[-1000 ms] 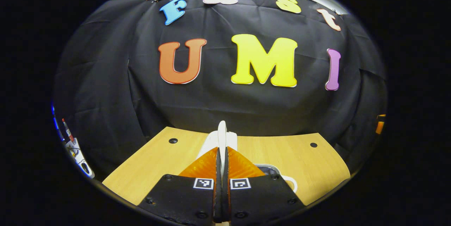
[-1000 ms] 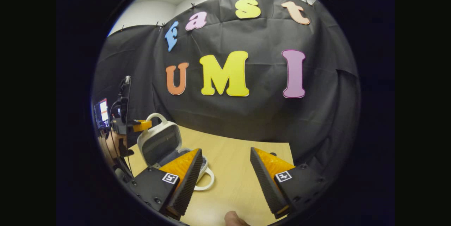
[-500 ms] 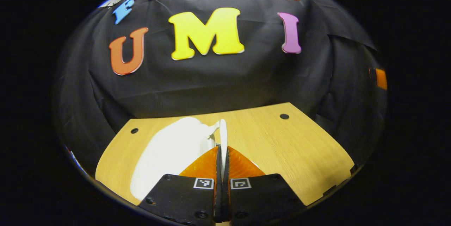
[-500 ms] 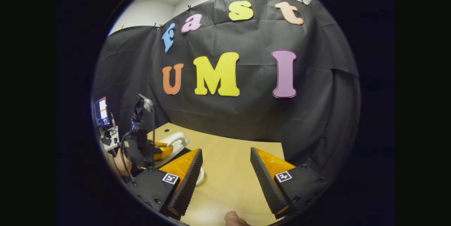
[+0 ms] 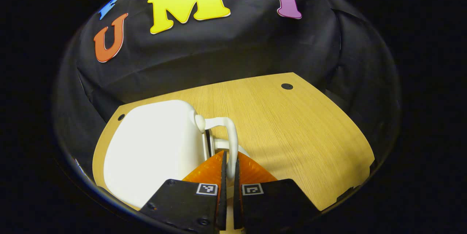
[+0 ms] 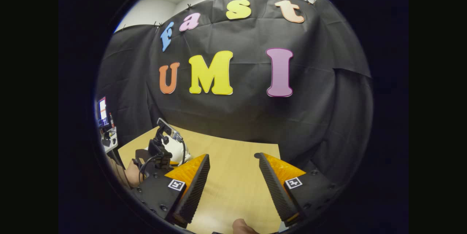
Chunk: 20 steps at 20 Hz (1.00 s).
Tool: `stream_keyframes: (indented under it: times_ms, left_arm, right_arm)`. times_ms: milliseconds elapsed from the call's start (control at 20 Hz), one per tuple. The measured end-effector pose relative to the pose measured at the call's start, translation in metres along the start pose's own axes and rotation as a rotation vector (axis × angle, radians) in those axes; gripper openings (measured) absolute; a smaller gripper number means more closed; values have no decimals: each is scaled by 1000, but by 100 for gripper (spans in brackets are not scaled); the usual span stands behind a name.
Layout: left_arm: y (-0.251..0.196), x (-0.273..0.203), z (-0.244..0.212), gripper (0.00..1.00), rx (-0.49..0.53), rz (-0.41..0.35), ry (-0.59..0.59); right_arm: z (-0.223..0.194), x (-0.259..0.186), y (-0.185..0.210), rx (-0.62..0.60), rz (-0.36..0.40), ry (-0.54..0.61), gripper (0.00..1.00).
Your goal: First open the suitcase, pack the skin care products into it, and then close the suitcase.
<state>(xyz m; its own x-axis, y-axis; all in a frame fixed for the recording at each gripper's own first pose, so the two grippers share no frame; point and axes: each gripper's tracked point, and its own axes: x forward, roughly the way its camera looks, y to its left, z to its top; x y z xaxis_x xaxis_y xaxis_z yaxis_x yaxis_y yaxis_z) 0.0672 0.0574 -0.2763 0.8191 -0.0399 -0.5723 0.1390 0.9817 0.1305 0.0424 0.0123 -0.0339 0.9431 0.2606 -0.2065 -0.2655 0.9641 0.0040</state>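
A small white hard-shell suitcase (image 5: 153, 150) lies flat on the wooden table (image 5: 292, 128) with its lid down, at the lower left of the left gripper view. Its white loop handle (image 5: 230, 135) points toward me, and my left gripper (image 5: 230, 154) is shut on it. In the right gripper view that left gripper (image 6: 160, 150) sits low at the left, with a corner of the suitcase (image 6: 176, 149) behind it. My right gripper (image 6: 232, 155) hangs open above bare table with nothing between its fingers.
The person's hand (image 6: 131, 175) holds the left gripper at the table's left edge. A small screen and cables (image 6: 103, 110) stand beyond that edge. Two round holes (image 5: 286, 86) mark the table's far corners. A fingertip (image 6: 242, 225) shows at the bottom of the right gripper view.
The suitcase lid, upright a second ago, has swung down and lies shut. My left gripper went down with the handle in its grip. The right gripper barely moved.
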Motion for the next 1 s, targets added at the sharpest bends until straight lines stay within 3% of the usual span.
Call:
stream_keyframes:
  times_ms: [100,200,250,350,450,500,550,600,1000]
  left_arm:
    - [-4,0,-3,14,-6,-1,15]
    - [-13,-1,-5,24,-39,-31,17]
    - [-15,-1,-3,39,-65,-32,8]
    - [-12,-8,2,47,-106,-28,-11]
    - [-4,-25,15,75,-138,-9,-59]
    - [1,-35,23,80,-158,-7,-84]
    - [9,-47,34,95,-172,3,-111]
    - [20,-59,47,100,-182,23,-149]
    - [120,-186,158,99,-201,163,-495]
  right_arm:
    - [0,5,3,2,-5,7,80]
    - [2,10,8,-8,-9,8,81]
    - [5,14,11,-12,-8,6,81]
    - [11,18,19,-17,-11,-2,80]
    - [20,22,24,-29,-20,-21,80]
    - [25,25,28,-38,-26,-31,80]
    - [31,27,29,-45,-40,-44,80]
    - [38,27,31,-47,-54,-60,81]
    - [88,31,58,-43,-177,-197,80]
